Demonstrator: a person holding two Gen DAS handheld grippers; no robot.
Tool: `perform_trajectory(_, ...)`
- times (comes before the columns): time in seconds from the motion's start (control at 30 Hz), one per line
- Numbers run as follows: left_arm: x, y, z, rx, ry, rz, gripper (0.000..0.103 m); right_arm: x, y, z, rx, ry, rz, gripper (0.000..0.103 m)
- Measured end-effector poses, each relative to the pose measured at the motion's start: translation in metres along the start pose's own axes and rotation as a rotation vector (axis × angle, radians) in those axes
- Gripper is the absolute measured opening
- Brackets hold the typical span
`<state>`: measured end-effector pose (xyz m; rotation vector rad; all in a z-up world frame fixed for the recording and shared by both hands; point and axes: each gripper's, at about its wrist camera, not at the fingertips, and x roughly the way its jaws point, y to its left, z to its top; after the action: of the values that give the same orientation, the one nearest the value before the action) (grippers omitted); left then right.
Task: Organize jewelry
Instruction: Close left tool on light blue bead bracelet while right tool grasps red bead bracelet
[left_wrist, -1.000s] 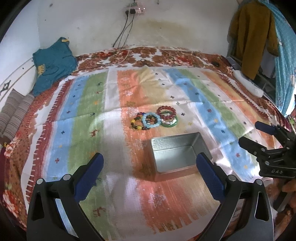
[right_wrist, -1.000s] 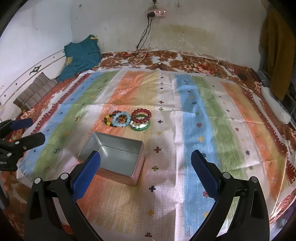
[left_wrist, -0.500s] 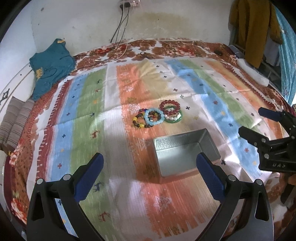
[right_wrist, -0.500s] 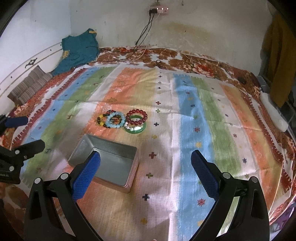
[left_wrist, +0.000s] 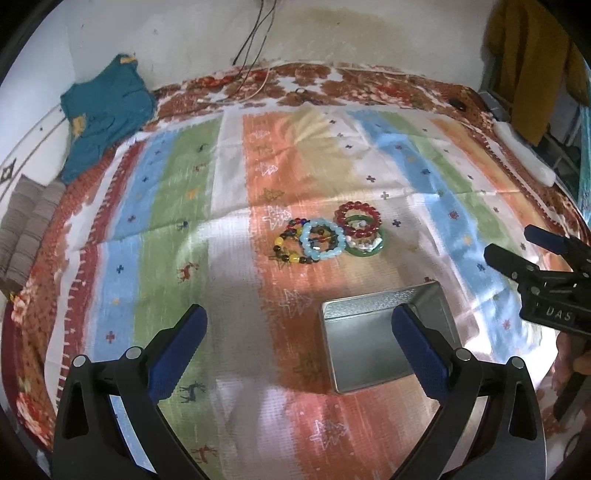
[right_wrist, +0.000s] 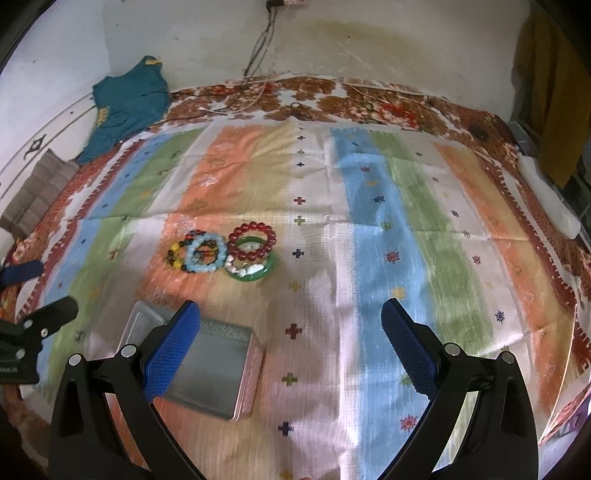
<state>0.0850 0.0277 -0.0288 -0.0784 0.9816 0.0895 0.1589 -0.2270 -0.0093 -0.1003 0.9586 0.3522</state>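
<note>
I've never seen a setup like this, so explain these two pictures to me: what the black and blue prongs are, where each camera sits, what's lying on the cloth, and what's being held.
No robot here: a person holds a two-finger gripper in each hand, each with a fisheye camera looking forward along its fingers. One picture comes from the left gripper, the other from the right gripper. The blue-padded prongs are the fingers. Both grippers are open and hold nothing.

On the striped cloth lies a cluster of bracelets: a multicolour beaded bracelet, a light blue beaded bracelet, a red beaded bracelet and a green bangle. Nearer the cameras stands an open, empty metal tin, presumably meant for them.
</note>
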Motion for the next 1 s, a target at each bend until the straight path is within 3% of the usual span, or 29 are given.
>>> perform_trajectory(0.3, 0.024, -0.001, 0.012, -0.004, 0.035, 0.014, 0.097, 0.03, -0.001, 0.016, 0.01, 0.04, -0.017, 0.099)
perform_trajectory(0.7, 0.066, 0.004, 0.029, -0.049, 0.119, -0.058, 0.097, 0.067, -0.003, 0.025, 0.024, 0.107, -0.012, 0.099)
perform_trajectory(1.0, 0.093, 0.0, 0.039, -0.029, 0.148, -0.037, 0.097, 0.088, -0.006, 0.033, 0.038, 0.126, 0.004, 0.099)
